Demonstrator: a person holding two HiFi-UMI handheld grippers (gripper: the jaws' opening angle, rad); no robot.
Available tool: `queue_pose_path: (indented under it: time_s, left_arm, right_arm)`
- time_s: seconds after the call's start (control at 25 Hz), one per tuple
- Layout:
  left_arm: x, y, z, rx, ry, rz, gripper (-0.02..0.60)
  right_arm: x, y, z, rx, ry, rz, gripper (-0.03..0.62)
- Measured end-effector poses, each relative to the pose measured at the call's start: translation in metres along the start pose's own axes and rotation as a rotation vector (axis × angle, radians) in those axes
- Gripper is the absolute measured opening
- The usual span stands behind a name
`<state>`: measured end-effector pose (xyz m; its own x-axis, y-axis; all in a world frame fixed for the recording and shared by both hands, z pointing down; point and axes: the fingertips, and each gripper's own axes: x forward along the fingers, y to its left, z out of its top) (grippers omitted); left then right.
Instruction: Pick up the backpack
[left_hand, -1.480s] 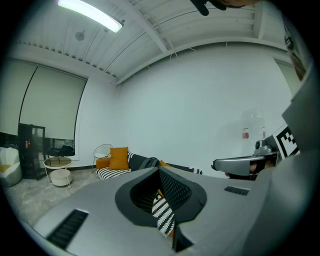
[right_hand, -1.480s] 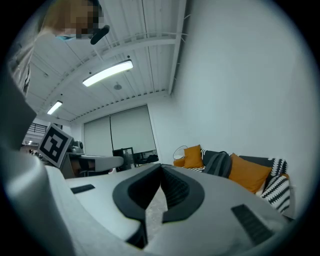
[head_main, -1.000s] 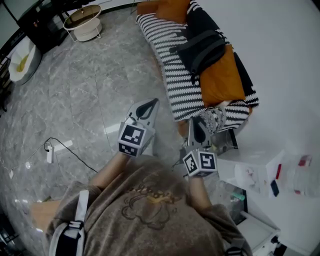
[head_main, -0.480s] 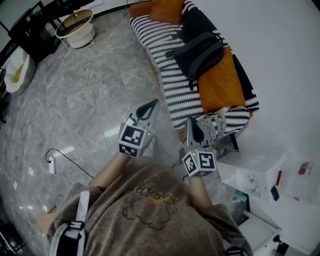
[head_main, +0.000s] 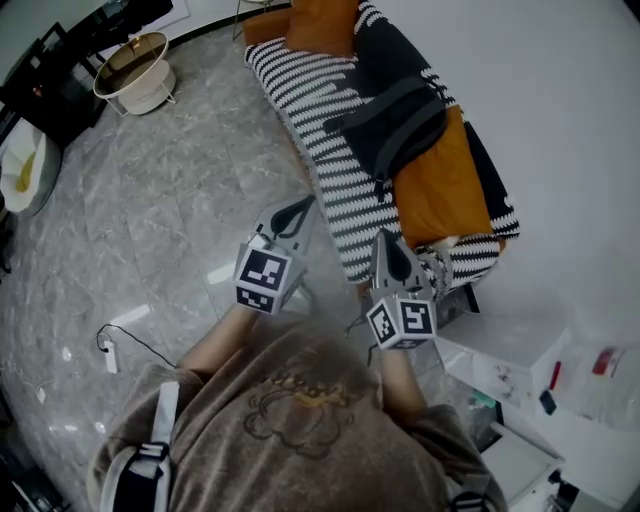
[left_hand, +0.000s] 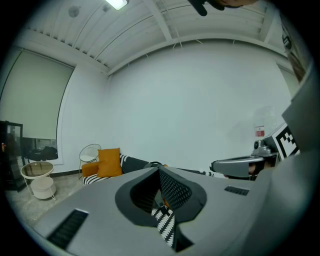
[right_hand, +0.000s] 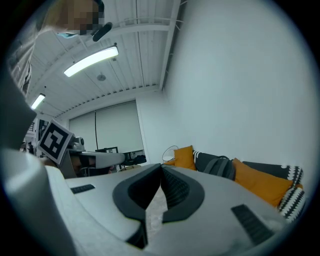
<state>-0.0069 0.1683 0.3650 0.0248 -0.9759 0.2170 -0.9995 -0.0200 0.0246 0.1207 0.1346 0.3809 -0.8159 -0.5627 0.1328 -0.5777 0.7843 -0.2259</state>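
Head view shows the dark grey soft fabric backpack (head_main: 395, 125) lying on the black-and-white striped sofa (head_main: 330, 150), against an orange cushion (head_main: 440, 180) and well apart from both tools. The left hand-held gripper (head_main: 296, 212) and the right hand-held gripper (head_main: 388, 250) each have their jaws pressed together with nothing between them. The bag looks limp and probably light, so it would sag when lifted. Its lighter grey shoulder strap (head_main: 402, 102) seems the best hold, being thin enough for the jaws.

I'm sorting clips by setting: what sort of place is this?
Probably a living room or lounge: a striped sofa with orange cushions, a marble-look floor, a round side table.
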Motion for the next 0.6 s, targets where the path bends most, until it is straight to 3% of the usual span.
queue_pose_path:
  time_s: [0.6]
  left_arm:
    - [0.092, 0.070, 0.019, 0.017, 0.012, -0.091, 0.002]
  right_arm:
    - [0.097, -0.036, 0.016, -0.001, -0.003, -0.109, 0.003]
